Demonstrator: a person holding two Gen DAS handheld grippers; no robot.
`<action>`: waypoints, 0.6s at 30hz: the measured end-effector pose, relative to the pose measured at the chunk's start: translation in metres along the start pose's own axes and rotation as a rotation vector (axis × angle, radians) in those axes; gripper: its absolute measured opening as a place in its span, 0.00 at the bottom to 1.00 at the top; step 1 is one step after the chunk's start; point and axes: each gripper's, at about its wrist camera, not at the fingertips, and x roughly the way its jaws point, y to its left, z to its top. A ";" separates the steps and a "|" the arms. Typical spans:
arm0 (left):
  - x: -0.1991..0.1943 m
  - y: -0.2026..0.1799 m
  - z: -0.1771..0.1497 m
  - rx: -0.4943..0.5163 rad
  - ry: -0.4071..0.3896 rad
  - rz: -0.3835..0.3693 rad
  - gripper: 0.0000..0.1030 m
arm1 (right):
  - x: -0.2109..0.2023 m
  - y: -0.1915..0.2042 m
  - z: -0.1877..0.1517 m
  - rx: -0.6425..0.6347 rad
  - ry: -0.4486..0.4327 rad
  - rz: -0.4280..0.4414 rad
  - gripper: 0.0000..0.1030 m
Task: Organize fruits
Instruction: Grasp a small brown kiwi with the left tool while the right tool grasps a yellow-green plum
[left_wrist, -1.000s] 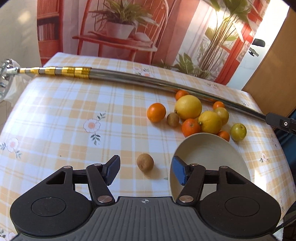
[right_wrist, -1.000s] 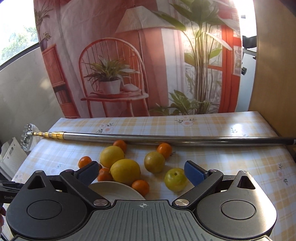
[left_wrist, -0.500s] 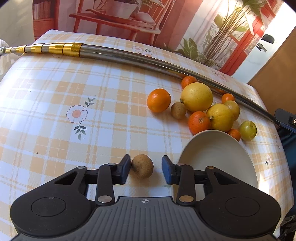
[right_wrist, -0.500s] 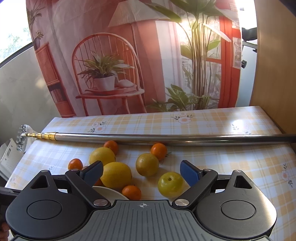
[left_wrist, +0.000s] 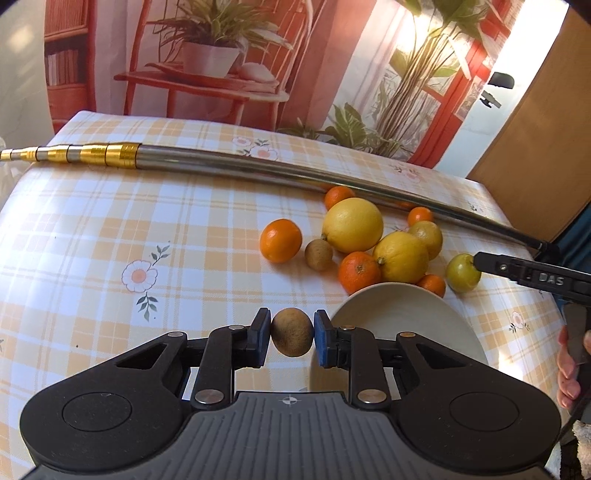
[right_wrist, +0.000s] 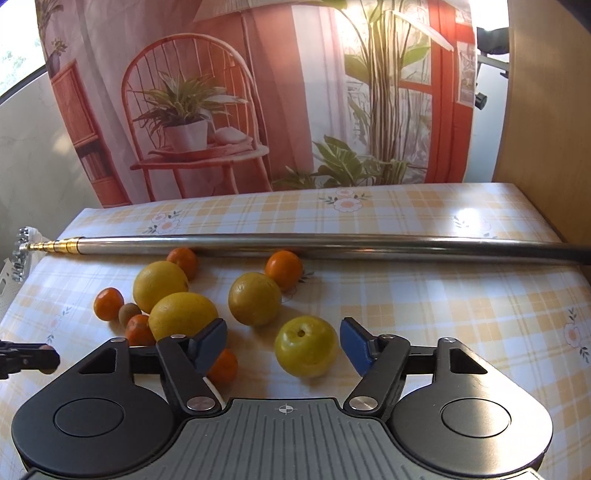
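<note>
— What has the left gripper (left_wrist: 291, 334) got?

— A brown kiwi (left_wrist: 291, 332). Its two pads press against the fruit's sides, so the jaws are closed down to the width of the kiwi, which sits right between the fingertips.

— And what lies around it?

— Just to the right of the right finger is a pale bowl (left_wrist: 436, 314), its rim partly behind that finger. Ahead of the gripper and to the right lies the pile: an orange (left_wrist: 280, 240), a second kiwi (left_wrist: 318, 253) beside it, two large lemons (left_wrist: 352, 224), smaller tangerines, and a yellow-green plum (left_wrist: 461, 272) at the far right of the group. Farther ahead, a long metal pole (left_wrist: 295, 170) with gold bands lies across the checked tablecloth (left_wrist: 110, 229).

— The right gripper (right_wrist: 283, 345)?

— Its jaws stand wide apart and grip nothing. The plum (right_wrist: 306, 345) sits on the cloth between the blue pads (right_wrist: 352, 343), closer to the right one, with a gap on each side. A tangerine (right_wrist: 225, 365) lies just behind the left finger.

— Any sign of the person?

— Fingertips (left_wrist: 567, 369) at the right edge of the left view, behind the right gripper's handle.
</note>
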 end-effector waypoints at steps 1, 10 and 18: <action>-0.002 -0.003 0.000 0.011 -0.008 -0.009 0.26 | 0.005 -0.003 -0.001 0.007 0.007 0.000 0.58; -0.002 -0.018 -0.007 0.058 0.000 -0.067 0.26 | 0.039 -0.013 -0.004 0.041 0.062 -0.025 0.54; -0.002 -0.023 -0.011 0.088 0.012 -0.084 0.26 | 0.042 -0.015 -0.008 0.059 0.071 -0.029 0.43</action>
